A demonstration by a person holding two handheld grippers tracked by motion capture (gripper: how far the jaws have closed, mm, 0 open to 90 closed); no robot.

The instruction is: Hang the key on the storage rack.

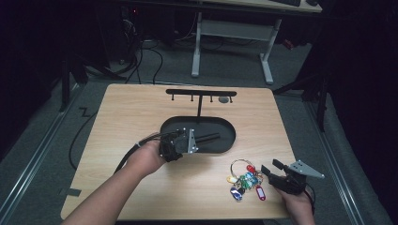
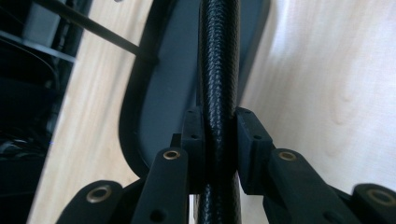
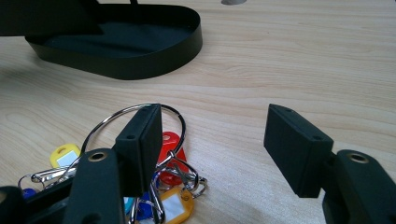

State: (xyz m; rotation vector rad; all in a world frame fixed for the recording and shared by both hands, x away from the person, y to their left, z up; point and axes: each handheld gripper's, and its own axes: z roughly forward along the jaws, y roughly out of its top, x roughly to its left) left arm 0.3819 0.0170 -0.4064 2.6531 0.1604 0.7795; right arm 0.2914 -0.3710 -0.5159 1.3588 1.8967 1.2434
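Left gripper (image 1: 199, 140) is clamping a black textured strap (image 2: 218, 70), pads pressing it from both sides; in the left gripper view the strap is running straight up between the jaws and out over the tray. The gripper is hovering over the near left part of the black oval tray (image 1: 225, 124), strap end (image 1: 211, 138) reaching toward the tray's middle. The tray is sitting mid-table, with a thin T-shaped rack (image 1: 201, 93) rising from its far rim.

Right gripper (image 1: 270, 169) is resting low near the table's front right corner, jaws spread wide with nothing between them. The key ring with coloured tags (image 1: 245, 180) is lying flat on the wood just beside its left jaw; in the right gripper view the large ring (image 3: 135, 122) is passing behind that jaw.

The wooden table (image 1: 136, 112) is offering bare surface left of the tray and along the far edge. The keys are lying near the front edge. A small grey disc (image 1: 224, 99) is lying beyond the tray, near the rack.
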